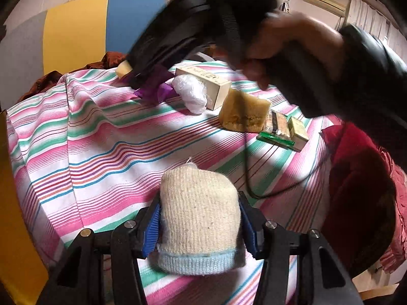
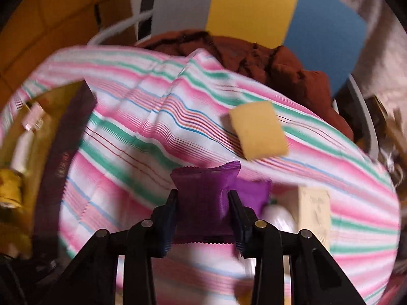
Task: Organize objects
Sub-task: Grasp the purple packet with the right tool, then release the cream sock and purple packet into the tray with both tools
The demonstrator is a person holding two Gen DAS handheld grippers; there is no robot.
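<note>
cream knit, a glove point(image 1: 198, 218) sits clamped between the blue pads of the left gripper point(image 1: 199, 222), above the striped cloth point(image 1: 101, 137). purple foil, a packet point(image 2: 203, 200) is pinched between the closed-in fingers of the right gripper point(image 2: 203, 218), over the same cloth point(image 2: 132, 117). beyond the packet a yellow sponge point(image 2: 259, 132) lies on the cloth. right of the packet stands a pale box point(image 2: 314, 211), with a second purple packet point(image 2: 254, 195) between them. left of the packet a dark box point(image 2: 63, 152) holds small items, blurred.
</note>
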